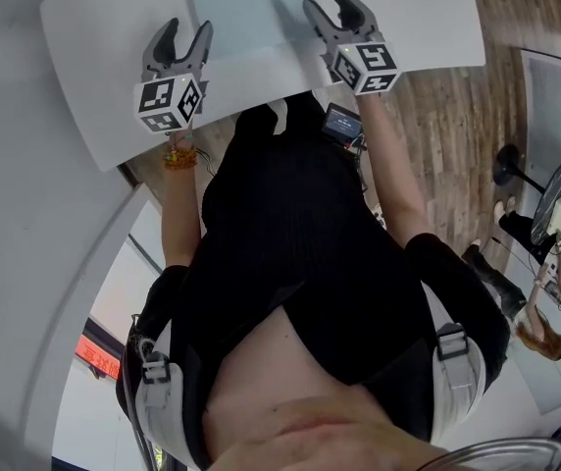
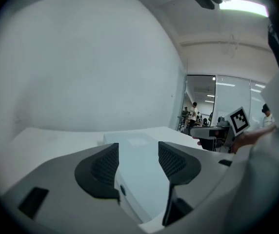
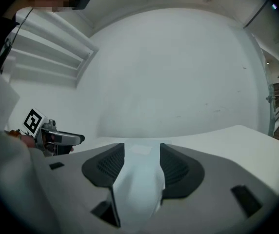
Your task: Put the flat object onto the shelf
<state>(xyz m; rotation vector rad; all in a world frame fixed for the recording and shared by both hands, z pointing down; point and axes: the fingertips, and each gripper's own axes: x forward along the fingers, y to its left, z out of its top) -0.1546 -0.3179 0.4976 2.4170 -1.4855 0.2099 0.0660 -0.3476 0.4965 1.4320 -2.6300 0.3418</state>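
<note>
The flat object (image 1: 241, 8) is a pale blue-grey slab lying on the white table (image 1: 94, 67) at the top of the head view. My left gripper (image 1: 184, 29) hovers open just left of its near corner. My right gripper (image 1: 330, 0) hovers open over its right edge. In the left gripper view the slab (image 2: 139, 174) shows past the gap of the open left gripper (image 2: 137, 152), with no pad touching it. The right gripper view shows the same: the slab (image 3: 137, 189) lies beyond the open right gripper (image 3: 142, 162). White wall shelves (image 3: 47, 48) hang at upper left.
A plain white wall (image 2: 90, 72) rises behind the table. Wooden floor (image 1: 457, 126) lies to the right, with a stool base (image 1: 511, 165) and people (image 1: 545, 302) standing farther off. From each gripper view the other gripper shows at the side: right (image 2: 217, 130), left (image 3: 56, 139).
</note>
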